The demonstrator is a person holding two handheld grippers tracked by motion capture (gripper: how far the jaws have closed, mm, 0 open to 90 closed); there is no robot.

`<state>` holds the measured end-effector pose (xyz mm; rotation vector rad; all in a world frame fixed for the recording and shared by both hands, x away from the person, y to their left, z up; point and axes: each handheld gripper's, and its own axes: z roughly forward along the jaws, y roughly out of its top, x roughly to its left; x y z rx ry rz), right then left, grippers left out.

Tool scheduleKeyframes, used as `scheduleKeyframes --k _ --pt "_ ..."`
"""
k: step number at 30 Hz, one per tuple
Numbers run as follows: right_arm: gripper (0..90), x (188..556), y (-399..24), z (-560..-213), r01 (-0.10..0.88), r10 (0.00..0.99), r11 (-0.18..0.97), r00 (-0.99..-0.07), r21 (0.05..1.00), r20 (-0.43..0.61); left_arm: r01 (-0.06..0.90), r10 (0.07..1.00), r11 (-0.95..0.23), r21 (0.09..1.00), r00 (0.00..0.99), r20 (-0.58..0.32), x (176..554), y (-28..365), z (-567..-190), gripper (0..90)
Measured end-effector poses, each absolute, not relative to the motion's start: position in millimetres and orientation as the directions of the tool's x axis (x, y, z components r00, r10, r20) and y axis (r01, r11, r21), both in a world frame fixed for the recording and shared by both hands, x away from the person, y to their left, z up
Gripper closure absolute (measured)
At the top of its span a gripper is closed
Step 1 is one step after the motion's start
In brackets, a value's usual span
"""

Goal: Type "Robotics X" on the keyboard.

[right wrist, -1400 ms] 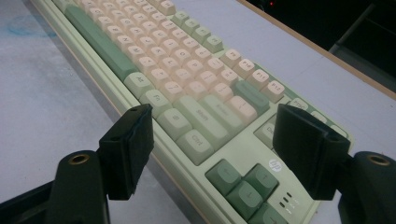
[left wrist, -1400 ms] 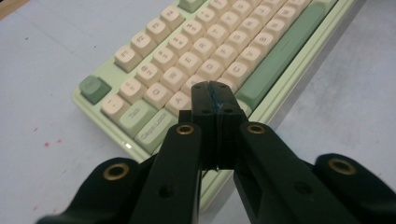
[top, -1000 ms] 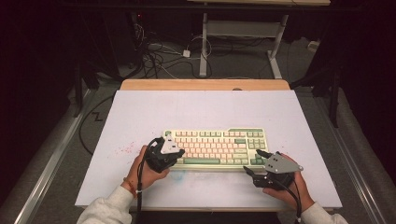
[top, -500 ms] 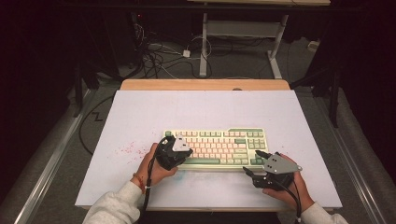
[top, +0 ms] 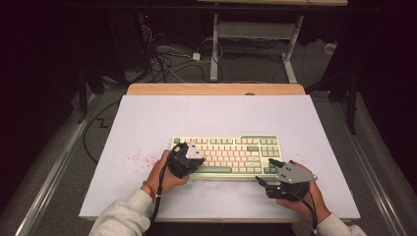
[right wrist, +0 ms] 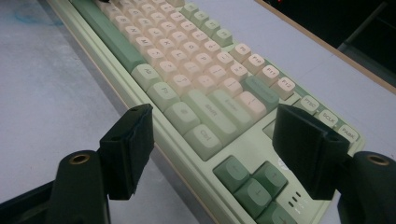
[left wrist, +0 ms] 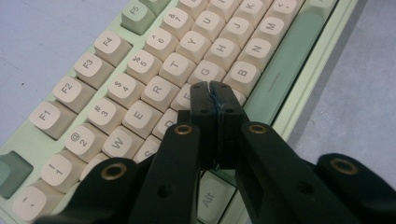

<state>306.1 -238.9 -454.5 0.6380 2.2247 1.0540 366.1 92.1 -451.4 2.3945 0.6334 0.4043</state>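
The person's left hand [top: 164, 174] reaches in from the lower edge of the high view, wrist angled toward the middle, and holds the left gripper [top: 189, 158] over the left end of the keyboard [top: 236, 147]. In the left gripper view its jaws are pressed together with nothing between them, and their tips sit just above the keys near F and G, pointing down and forward along the rows. The right hand [top: 302, 196] rests low on the surface [top: 147, 118] near the keyboard's right front corner and holds the right gripper [top: 268, 172] almost level, aimed leftward at that corner. Its jaws stand wide apart and grip nothing; in the right gripper view one jaw hangs over the bare surface in front of the keyboard and the other over the keyboard's right end near the arrow keys, so the front right corner lies between them, untouched as far as can be seen.

The keyboard is pale green with cream and darker green keys and lies flat, slightly right of centre on the surface's near half. The surface is a pale sheet with a scatter of pinkish specks [top: 133, 160] left of the keyboard and a wooden edge [top: 216, 89] at the far side. Beyond it the room is dark, with tangled cables [top: 167, 56] on the floor and the white legs of another table [top: 255, 39].
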Motion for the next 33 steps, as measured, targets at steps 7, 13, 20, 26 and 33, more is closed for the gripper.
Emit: scheduleKeyframes --k 7,13,20,26,33 --pt "29.6 306.0 -236.6 -456.6 0.171 0.617 0.594 -0.724 0.786 -0.308 0.344 0.533 -0.701 0.625 0.834 0.139 366.7 92.4 -454.3 87.4" --pt "29.6 305.6 -237.5 -455.2 0.165 0.620 0.588 -0.721 0.792 -0.310 0.326 0.535 -0.690 0.646 0.831 0.152 363.1 95.1 -447.6 86.5" --pt "29.6 305.3 -237.3 -455.3 0.166 0.622 0.589 -0.719 0.791 -0.311 0.322 0.548 -0.676 0.663 0.821 0.159 362.2 100.0 -441.5 85.4" --pt "29.6 305.6 -237.2 -455.5 0.167 0.621 0.591 -0.718 0.789 -0.314 0.327 0.561 -0.666 0.670 0.812 0.161 362.9 105.9 -439.1 84.6" --pt "29.6 305.4 -237.2 -455.4 0.166 0.620 0.592 -0.718 0.788 -0.315 0.336 0.575 -0.657 0.675 0.802 0.160 364.1 111.6 -437.9 84.3"
